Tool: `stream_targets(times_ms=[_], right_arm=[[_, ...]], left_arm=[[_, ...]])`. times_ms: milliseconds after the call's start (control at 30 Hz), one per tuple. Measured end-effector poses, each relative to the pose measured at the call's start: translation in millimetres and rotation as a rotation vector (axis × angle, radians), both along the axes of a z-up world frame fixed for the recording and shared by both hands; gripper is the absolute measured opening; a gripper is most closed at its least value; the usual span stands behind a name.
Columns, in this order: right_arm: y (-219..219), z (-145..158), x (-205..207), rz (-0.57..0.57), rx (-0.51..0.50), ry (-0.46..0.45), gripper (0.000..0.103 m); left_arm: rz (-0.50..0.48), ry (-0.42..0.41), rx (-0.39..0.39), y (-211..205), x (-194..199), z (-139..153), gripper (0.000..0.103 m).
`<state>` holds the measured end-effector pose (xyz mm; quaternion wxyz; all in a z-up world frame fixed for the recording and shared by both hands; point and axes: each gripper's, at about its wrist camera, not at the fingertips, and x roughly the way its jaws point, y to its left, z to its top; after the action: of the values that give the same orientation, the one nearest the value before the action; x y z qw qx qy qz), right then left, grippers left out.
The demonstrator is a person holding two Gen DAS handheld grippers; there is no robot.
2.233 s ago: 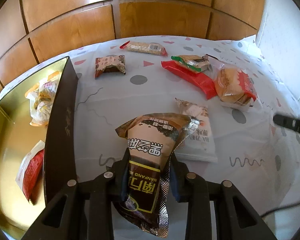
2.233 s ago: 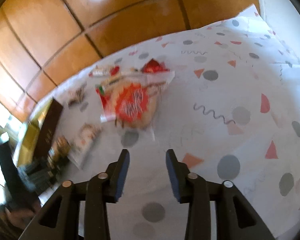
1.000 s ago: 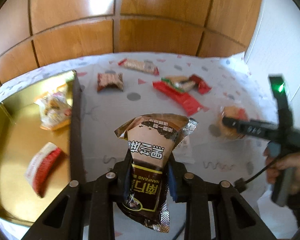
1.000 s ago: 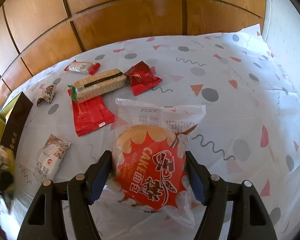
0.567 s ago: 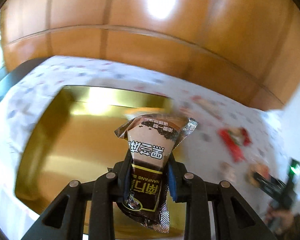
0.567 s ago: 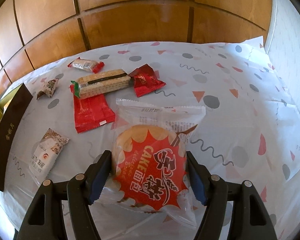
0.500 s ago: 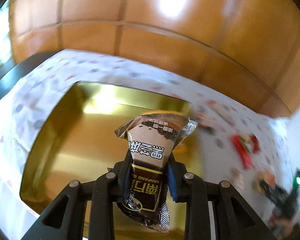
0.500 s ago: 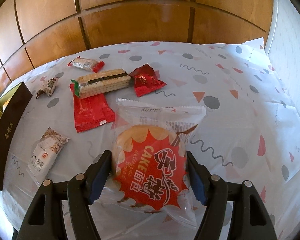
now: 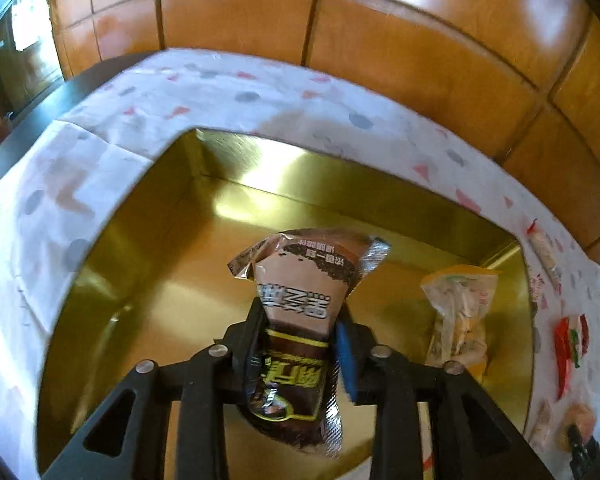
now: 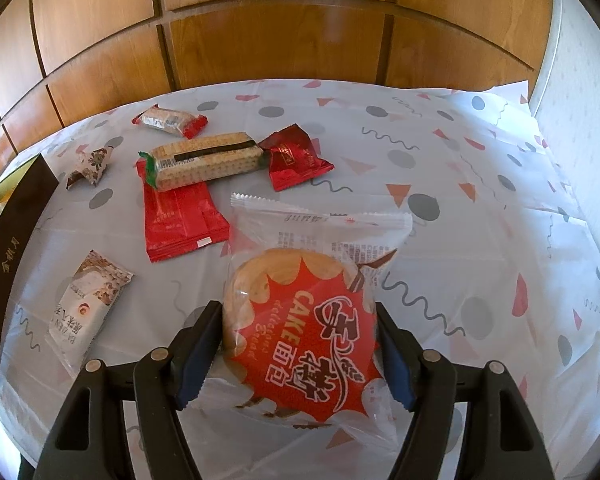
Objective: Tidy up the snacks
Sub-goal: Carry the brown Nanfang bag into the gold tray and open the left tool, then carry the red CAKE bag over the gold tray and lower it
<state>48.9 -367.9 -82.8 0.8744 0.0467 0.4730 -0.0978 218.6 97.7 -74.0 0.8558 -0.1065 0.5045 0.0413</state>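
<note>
Though partly hidden, brown packet [image 9: 300, 296] between just-opening left jaws; right jaws clamped on cake packet [image 10: 300, 320].

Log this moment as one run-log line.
left gripper: jaws just opening, brown snack packet between them, over gold tin | right gripper: shut on cake packet

Patterned tablecloth [image 10: 480, 208], gold box [image 9: 148, 256], scattered snack packets [image 10: 204, 160]
</note>
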Motion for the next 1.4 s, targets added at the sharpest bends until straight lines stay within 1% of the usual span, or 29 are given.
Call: stream_targets(times_ms=[33, 67, 100, 167, 200, 300, 400, 467, 700, 933, 1133, 1200, 1300, 1400], right_arm=[[0, 0, 0, 0.0, 0.0, 0.0, 0.073], [0, 0, 0, 0.0, 0.0, 0.0, 0.073], [0, 0, 0, 0.0, -0.001, 0.0, 0.073], [0, -1, 0, 0.001, -0.002, 0.001, 0.073], [0, -1, 0, 0.001, -0.003, 0.001, 0.073], [1, -1, 0, 0.0, -0.007, -0.001, 0.073], [1, -2, 0, -0.002, -0.006, -0.002, 0.073], [1, -2, 1, -0.003, -0.006, -0.001, 0.073], [3, -1, 2, -0.003, -0.017, 0.009, 0.073], [6, 0, 1, -0.023, -0.029, 0.015, 0.072], [2, 5, -2, -0.064, 0.024, 0.021, 0.071], [0, 9, -5, -0.085, 0.058, 0.017, 0.071], [6, 21, -9, -0.076, 0.083, -0.011, 0.07], [21, 41, -11, -0.03, 0.114, -0.05, 0.071]], left_arm=[[-0.013, 0.005, -0.003, -4, 2, -1, 0.045], [-0.026, -0.005, 0.001, -7, 2, 0, 0.048], [-0.038, -0.032, 0.022, -11, 0, 4, 0.051], [-0.049, -0.071, 0.074, -17, -6, 14, 0.051], [-0.055, -0.086, 0.084, -19, -10, 18, 0.051], [-0.046, -0.116, 0.107, -21, -21, 28, 0.056], [-0.038, -0.147, 0.13, -24, -40, 37, 0.056], [-0.051, -0.161, 0.144, -29, -47, 41, 0.056], [-0.117, -0.156, 0.119, -46, -81, 38, 0.056], [-0.128, -0.168, 0.102, -50, -114, 36, 0.056], [-0.12, -0.181, 0.104, -43, -129, 37, 0.056], [-0.109, -0.188, 0.102, -38, -131, 38, 0.056], [-0.09, -0.201, 0.102, -30, -135, 41, 0.056], [-0.062, -0.203, 0.098, -19, -137, 41, 0.056]])
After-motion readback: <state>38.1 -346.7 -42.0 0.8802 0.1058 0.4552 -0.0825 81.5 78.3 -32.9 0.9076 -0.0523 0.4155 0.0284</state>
